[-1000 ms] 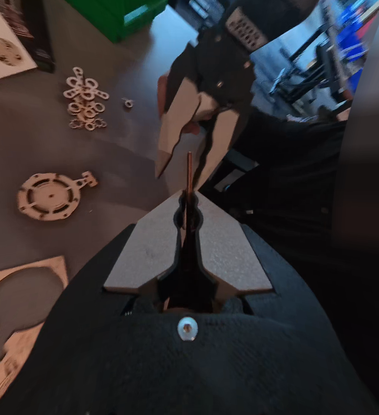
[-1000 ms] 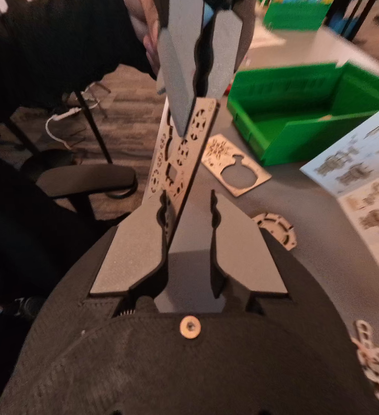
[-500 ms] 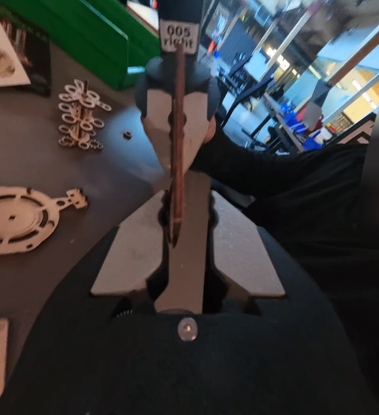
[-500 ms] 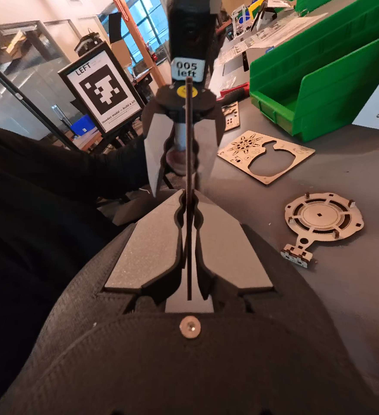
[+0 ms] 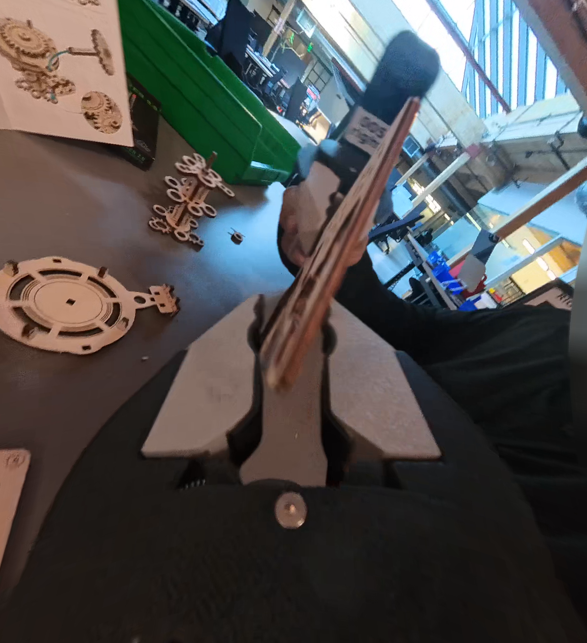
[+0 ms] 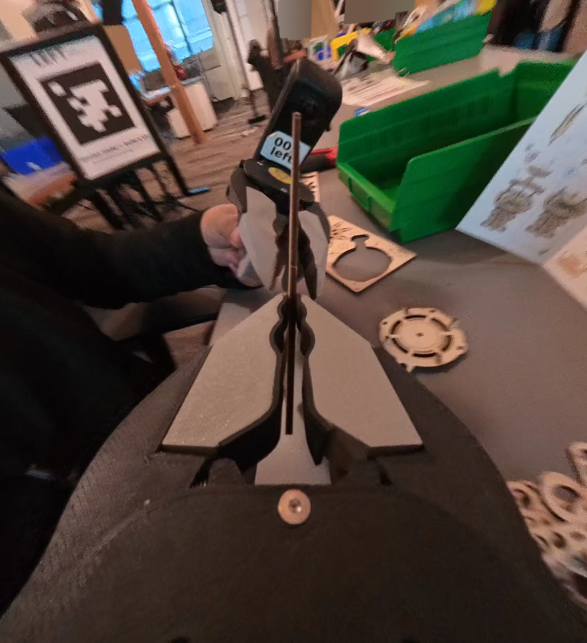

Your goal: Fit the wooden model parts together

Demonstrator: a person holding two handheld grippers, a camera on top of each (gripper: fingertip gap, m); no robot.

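Since half a second ago the wooden sheet [image 5: 323, 264] has tilted, now leaning to the right in the left wrist view, seen upright and edge-on from the right wrist view. The right gripper [image 6: 291, 306] is clenched on the sheet's thin edge above the grey table [image 6: 494, 313]. The left gripper [image 5: 291, 313] has its jaws parted, with the sheet between them and not pressed. On the table lie a round wooden disc part [image 5: 66, 304], a small wooden gear stack [image 5: 189, 200] farther off, and a green bin [image 6: 435, 167] beyond.
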